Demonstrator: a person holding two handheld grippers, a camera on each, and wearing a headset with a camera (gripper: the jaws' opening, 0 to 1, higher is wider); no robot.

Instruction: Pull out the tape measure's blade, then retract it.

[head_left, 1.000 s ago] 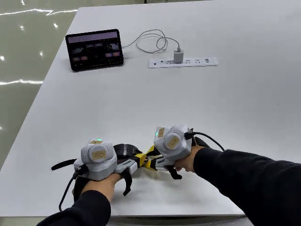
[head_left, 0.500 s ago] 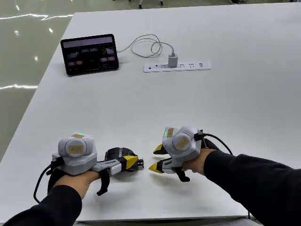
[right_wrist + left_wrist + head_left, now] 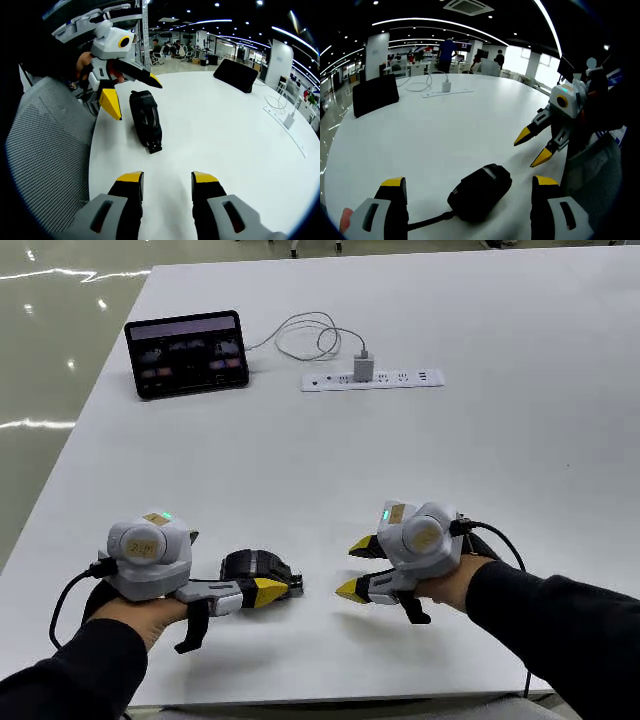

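Both forearms, in dark sleeves, reach in over the near edge of the white table [image 3: 420, 470] and turn inward, so the two tools point at each other. The left hand [image 3: 140, 612] holds the left tool [image 3: 469, 182] low and level, close to the table. Its yellow-tipped jaws are spread wide on either side of the black tape measure [image 3: 255, 565]. In the left gripper view there is a gap on both sides, so it grips nothing. The tape measure lies on its side on the table near the front edge, with a dark strap trailing back toward that tool.

The right hand [image 3: 450, 585] holds the right tool [image 3: 354, 568] just beside it. Its jaws are parted and empty, and its tips stop short of the tape measure. A tablet [image 3: 188, 353] and a power strip [image 3: 372, 379] sit well apart at the far side.
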